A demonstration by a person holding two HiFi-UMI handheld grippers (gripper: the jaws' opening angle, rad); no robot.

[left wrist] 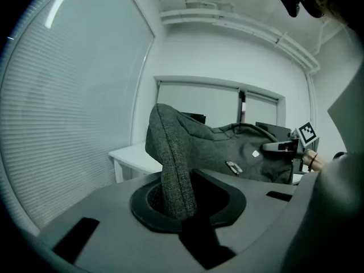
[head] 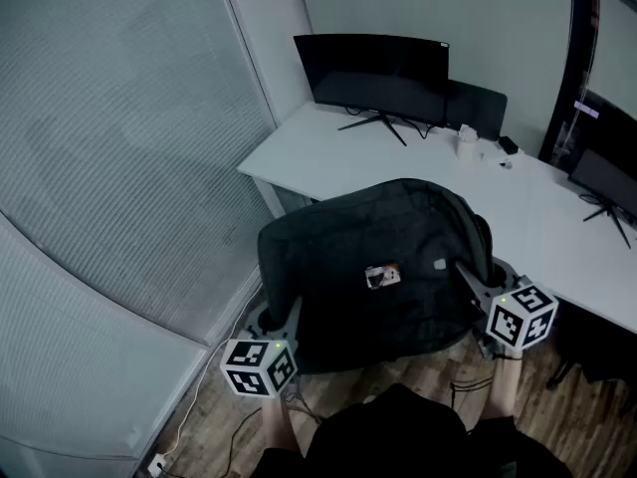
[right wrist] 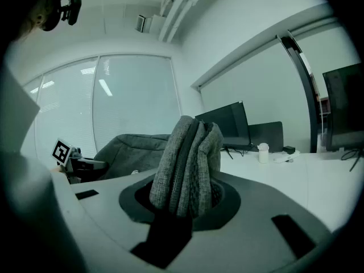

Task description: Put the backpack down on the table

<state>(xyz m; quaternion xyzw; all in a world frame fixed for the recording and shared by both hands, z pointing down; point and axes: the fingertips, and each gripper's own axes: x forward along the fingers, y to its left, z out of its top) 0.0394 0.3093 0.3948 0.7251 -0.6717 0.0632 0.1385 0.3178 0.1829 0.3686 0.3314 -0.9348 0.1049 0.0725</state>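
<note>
A dark grey fabric backpack (head: pixel 378 267) hangs between my two grippers, in front of the near edge of the white table (head: pixel 557 217) and partly over it. It carries a small tag on its top face. My left gripper (head: pixel 271 329) is shut on the backpack's left edge, and a fold of grey cloth (left wrist: pixel 173 169) rises out of its jaws. My right gripper (head: pixel 488 292) is shut on the right edge, where a bunched fold (right wrist: pixel 187 164) stands between the jaws. Each gripper's marker cube sits near the bottom of the head view.
On the table stand a dark monitor (head: pixel 373 73) at the back, a white cup (head: pixel 467 143) and small items beside it, and a second monitor (head: pixel 609 182) at the right. Window blinds (head: pixel 109 147) fill the left. Wooden floor and cables lie below.
</note>
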